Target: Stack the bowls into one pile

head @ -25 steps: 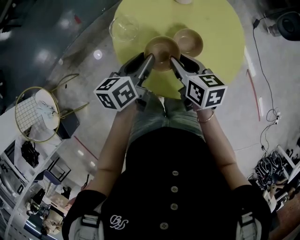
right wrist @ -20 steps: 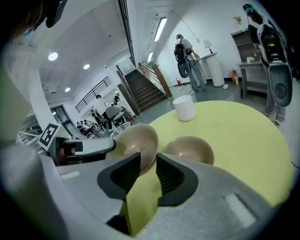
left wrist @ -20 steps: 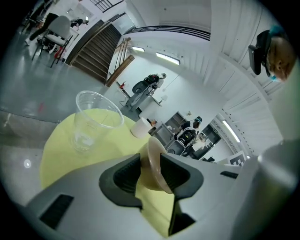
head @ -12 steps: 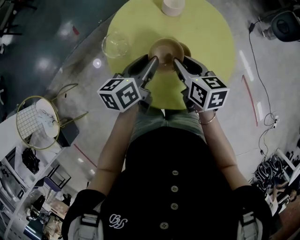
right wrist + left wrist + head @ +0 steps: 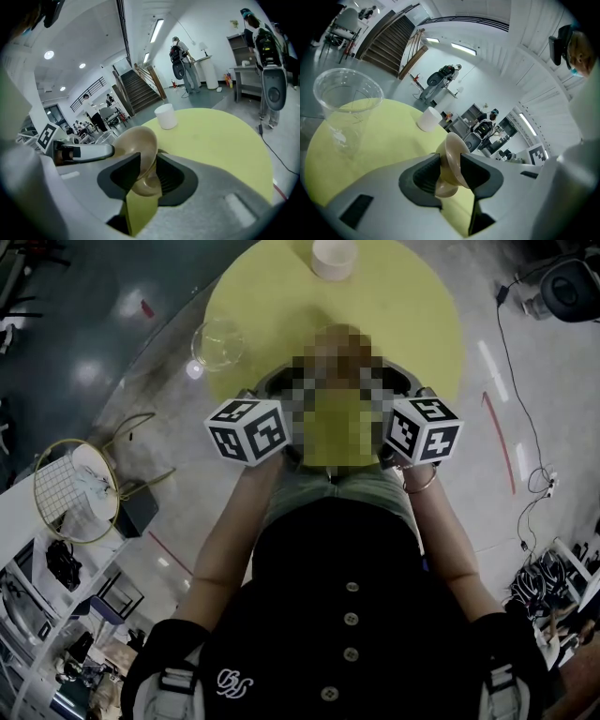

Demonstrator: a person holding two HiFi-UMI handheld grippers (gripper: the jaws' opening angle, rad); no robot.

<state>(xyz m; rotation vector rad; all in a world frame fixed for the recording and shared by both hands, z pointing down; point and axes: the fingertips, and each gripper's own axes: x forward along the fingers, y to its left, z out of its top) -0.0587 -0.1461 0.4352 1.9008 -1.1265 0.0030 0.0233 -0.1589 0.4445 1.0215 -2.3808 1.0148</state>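
Left gripper view: the left gripper point(image 5: 451, 171) jaws pinch the tan bowl point(image 5: 453, 152) by its rim; the right gripper point(image 5: 147, 174) jaws pinch its opposite side. On the worktop point(image 5: 389, 140) stand a clear cup point(image 5: 344, 108) and a white cup point(image 5: 429, 118).

Grey polished floor point(image 5: 75, 329), dark staircase point(image 5: 388, 40)

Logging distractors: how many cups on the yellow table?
2: clear plastic cup near the table's left edge; white cup at its far edge. Others could be hidden behind the held bowl.
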